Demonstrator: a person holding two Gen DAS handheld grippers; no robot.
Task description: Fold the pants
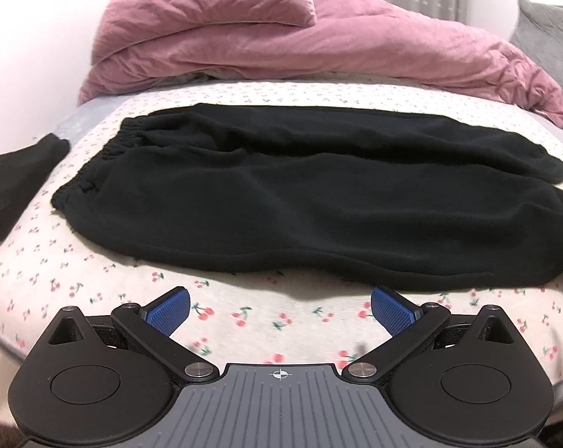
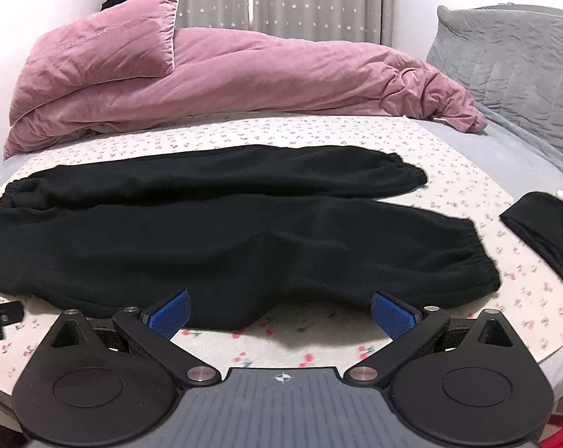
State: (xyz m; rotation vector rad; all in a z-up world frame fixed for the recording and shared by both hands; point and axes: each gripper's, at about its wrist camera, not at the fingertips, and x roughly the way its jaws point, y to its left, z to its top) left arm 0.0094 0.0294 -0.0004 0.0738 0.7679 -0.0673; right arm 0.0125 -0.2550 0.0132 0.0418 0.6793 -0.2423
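Black fleece pants (image 1: 300,194) lie flat on the cherry-print sheet (image 1: 244,313), waistband at the left, legs running right. In the right wrist view the pants (image 2: 244,239) show both elastic cuffs at the right, the two legs side by side. My left gripper (image 1: 280,306) is open, just short of the pants' near edge, over the sheet. My right gripper (image 2: 280,308) is open, its blue pads (image 2: 171,310) at the near leg's edge, holding nothing.
A pink duvet (image 2: 225,74) and pink pillow (image 2: 106,44) lie at the far side. A grey pillow (image 2: 512,59) sits at the far right. Another folded black garment (image 2: 546,231) lies right of the cuffs; one (image 1: 16,183) lies left of the waistband.
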